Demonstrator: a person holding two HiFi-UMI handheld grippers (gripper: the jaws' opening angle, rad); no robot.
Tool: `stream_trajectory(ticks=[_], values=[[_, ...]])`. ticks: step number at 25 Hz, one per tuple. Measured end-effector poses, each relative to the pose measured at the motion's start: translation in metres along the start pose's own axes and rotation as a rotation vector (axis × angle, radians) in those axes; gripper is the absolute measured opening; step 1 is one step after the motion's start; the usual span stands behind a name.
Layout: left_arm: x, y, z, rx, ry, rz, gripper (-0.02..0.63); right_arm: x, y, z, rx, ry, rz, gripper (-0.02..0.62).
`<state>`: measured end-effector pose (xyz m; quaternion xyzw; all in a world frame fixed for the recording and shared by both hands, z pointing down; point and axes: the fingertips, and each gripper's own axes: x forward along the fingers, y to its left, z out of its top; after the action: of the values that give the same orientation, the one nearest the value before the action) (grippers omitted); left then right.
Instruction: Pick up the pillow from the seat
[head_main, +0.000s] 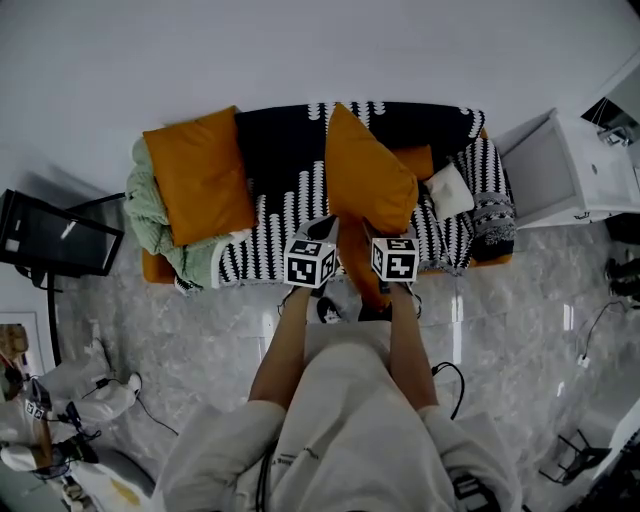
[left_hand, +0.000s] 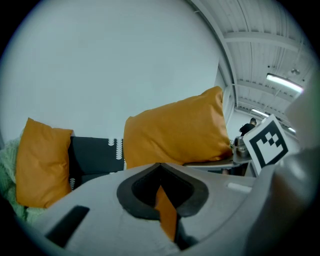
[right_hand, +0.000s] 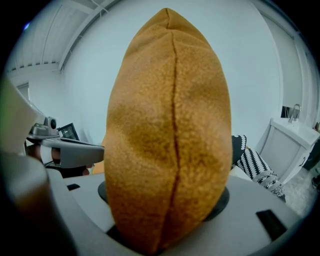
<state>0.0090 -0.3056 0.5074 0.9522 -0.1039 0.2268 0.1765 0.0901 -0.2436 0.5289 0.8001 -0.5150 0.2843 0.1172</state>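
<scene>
An orange pillow (head_main: 365, 180) stands on end over the middle of the sofa seat (head_main: 290, 215), which a black-and-white patterned throw covers. My right gripper (head_main: 385, 240) is shut on the pillow's lower edge; in the right gripper view the pillow (right_hand: 170, 130) rises out of that gripper (right_hand: 165, 235) and fills the frame. My left gripper (head_main: 322, 232) sits just left of the pillow, at the seat's front edge. In the left gripper view its jaws (left_hand: 162, 200) stand together, with only a thin orange sliver in the slit. The pillow (left_hand: 175, 132) shows beyond them.
A second orange pillow (head_main: 200, 175) leans on the sofa's left end over a green blanket (head_main: 150, 215). A small white cushion (head_main: 450, 190) lies at the right end. A white cabinet (head_main: 570, 170) stands to the right, a black monitor (head_main: 55, 240) to the left.
</scene>
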Motion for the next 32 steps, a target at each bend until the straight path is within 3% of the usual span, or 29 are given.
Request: stream_trajectory(ticks=[32], values=[[-0.004, 0.001, -0.005, 0.031, 0.029, 0.007, 0.009, -0.009, -0.017, -0.009, 0.009, 0.008, -0.041, 0.252]])
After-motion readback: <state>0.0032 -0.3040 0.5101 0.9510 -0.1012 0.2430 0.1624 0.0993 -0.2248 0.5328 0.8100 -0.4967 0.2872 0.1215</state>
